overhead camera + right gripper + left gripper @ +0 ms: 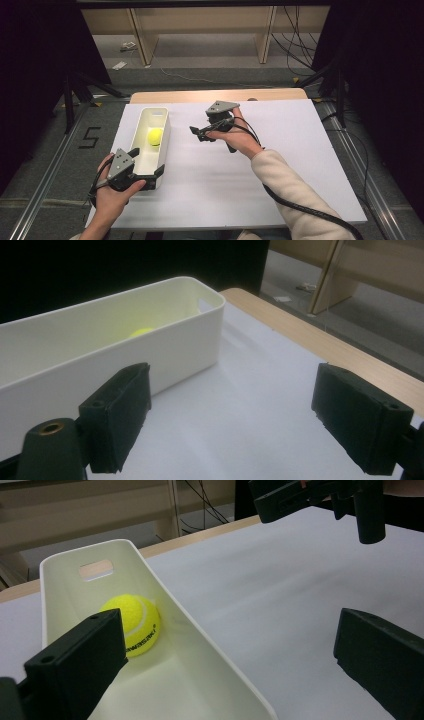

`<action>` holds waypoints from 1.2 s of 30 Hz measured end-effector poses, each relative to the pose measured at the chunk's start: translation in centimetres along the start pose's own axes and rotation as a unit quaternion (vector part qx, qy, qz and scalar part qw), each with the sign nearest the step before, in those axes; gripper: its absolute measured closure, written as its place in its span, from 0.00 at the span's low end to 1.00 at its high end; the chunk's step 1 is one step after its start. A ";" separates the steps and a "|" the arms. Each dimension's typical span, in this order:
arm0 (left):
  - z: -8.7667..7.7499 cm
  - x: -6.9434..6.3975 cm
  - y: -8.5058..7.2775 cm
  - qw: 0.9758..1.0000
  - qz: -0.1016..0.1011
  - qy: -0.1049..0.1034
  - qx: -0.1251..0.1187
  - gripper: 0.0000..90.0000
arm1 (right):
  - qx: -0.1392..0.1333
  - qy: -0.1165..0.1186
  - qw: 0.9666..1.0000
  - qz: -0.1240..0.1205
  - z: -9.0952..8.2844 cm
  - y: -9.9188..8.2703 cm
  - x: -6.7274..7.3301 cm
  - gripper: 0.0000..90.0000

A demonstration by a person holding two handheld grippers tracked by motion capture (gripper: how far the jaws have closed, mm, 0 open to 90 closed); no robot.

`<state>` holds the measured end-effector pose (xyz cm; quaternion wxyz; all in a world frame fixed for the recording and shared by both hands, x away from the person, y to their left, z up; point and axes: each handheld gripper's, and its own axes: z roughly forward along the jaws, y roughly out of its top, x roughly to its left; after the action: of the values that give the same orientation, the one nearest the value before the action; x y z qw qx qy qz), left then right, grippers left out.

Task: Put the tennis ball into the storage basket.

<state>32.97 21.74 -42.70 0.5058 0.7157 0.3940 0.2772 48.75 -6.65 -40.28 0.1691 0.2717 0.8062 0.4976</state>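
Nearest: left gripper [146, 176] at near end of white bin [145, 116], jaws spread wide and straddling the bin's near right wall, one jaw inside, one outside over the white sheet. Nothing clamped; whether pads touch the wall, cannot tell.

Inside bin, past the inner jaw: yellow tennis ball [137, 623], resting on bin floor about midway along, close against the right wall. Printed lettering visible on the felt.

Handling, as judged: ball light, fuzzy, slightly springy; felt gives good friction, unlikely to slip but apt to roll or bounce if dropped. Best taken across its widest part, jaws coming down from above; right wall crowds one side, so along-the-bin approach likely easier. Bin looks like thin rigid plastic, smooth, light enough to slide on the sheet if nudged; rim or cut-out handle at far end the natural hold.

To right of bin, past its midpoint: right gripper [198, 133], held above the table [215, 95], jaws pointed toward the bin's long side, wide apart, empty.

Beyond bin's far end: bare wooden table edge, then floor with shelving and loose cables.
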 end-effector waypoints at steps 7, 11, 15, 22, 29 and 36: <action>0.0 0.0 0.0 1.000 0.001 0.000 0.000 0.00 | 0.001 -0.006 1.000 0.002 -1.0 -0.4 -0.5 0.18; 0.0 0.0 0.0 1.000 0.000 0.000 0.000 0.00 | 0.000 -0.012 1.000 0.003 -1.6 -0.7 -0.9 0.18; 0.0 0.0 0.0 1.000 0.000 0.000 0.000 0.00 | 0.001 -0.017 1.000 0.005 -2.1 -1.0 -1.1 0.18; 0.0 0.0 0.0 1.000 0.000 0.000 0.001 0.00 | -0.002 -0.021 1.000 0.008 -2.9 -1.3 -1.5 0.18; 0.0 0.0 0.1 1.000 -0.001 0.000 -0.001 0.00 | -0.006 -0.024 1.000 0.007 -3.5 -1.2 -1.8 0.18; 0.0 0.0 0.0 1.000 -0.002 0.001 -0.001 0.00 | -0.007 -0.033 0.999 0.009 -4.9 -1.7 -2.3 0.18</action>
<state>32.98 21.78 -42.65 0.5065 0.7143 0.3956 0.2769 47.46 -12.13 -39.61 0.1934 0.2939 0.7944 0.4952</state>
